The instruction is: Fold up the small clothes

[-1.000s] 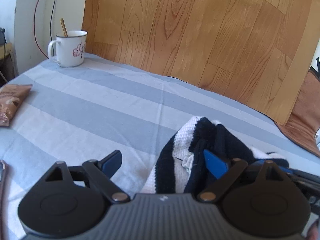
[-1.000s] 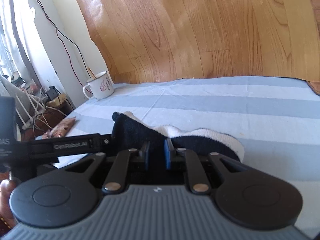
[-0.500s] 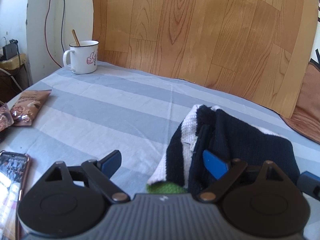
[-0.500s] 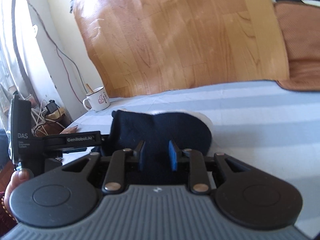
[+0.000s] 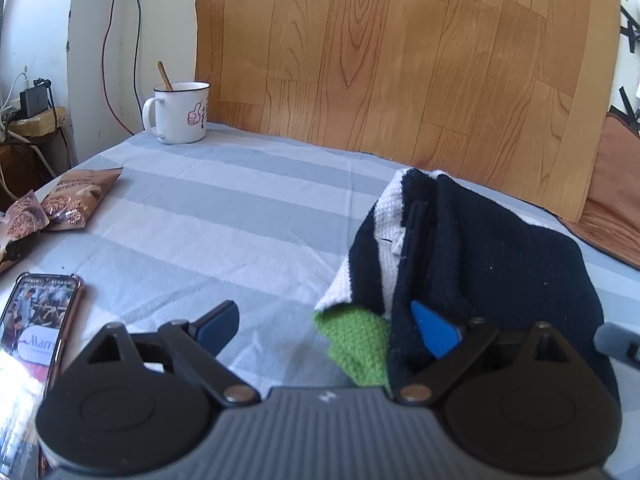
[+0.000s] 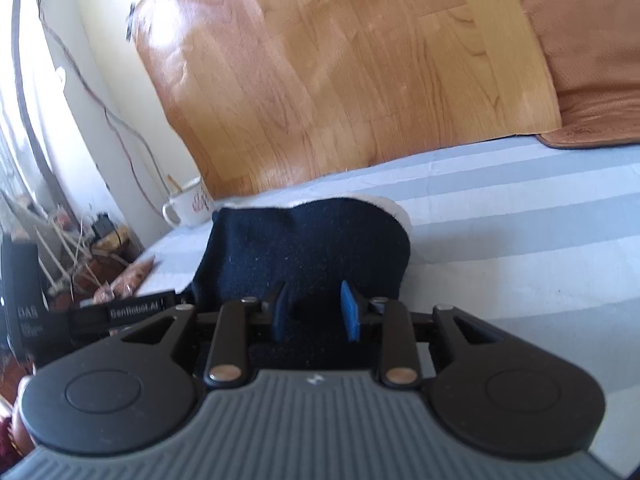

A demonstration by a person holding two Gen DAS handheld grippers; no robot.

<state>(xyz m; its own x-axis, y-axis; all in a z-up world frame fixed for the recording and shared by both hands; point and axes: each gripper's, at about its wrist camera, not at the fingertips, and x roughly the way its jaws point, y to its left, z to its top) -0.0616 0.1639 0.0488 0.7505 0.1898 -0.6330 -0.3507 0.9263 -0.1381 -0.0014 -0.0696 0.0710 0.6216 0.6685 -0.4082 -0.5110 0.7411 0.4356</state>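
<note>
- Knitted garment (image 5: pixel 480 256), navy with white stripes and a green patch at its near edge, lies folded in a heap on the right half of the blue-and-white striped sheet (image 5: pixel 224 216) in the left wrist view.
- Left gripper (image 5: pixel 328 326): jaws spread wide and have just been opening further. The left blue pad sits over bare sheet. The right blue pad lies against the navy fold; the green edge is between the 2 pads, but nothing is clamped.
- White enamel mug (image 5: pixel 180 114) with a stick in it stands at the far left of the sheet, well apart from the garment, in front of a wood-grain panel (image 5: pixel 400 60).
- 2 brown snack packets (image 5: pixel 60 204) lie at the left edge; a phone (image 5: pixel 36 320) with a lit screen lies nearer, just beside the left gripper body.
- Right wrist view: the garment (image 6: pixel 304 248) shows mostly navy, with a white rim on its far right side, directly ahead on the sheet (image 6: pixel 520 248).
- Right gripper (image 6: pixel 316 312): jaws partly apart and have just been opening. Navy fabric lies between the pads, and the pads do not press on it.
- The other gripper's black body (image 6: pixel 80 316) reaches in from the left, touching the garment's near left edge.
- The mug (image 6: pixel 188 206) stands behind the garment to the left, by the panel (image 6: pixel 340 72).
</note>
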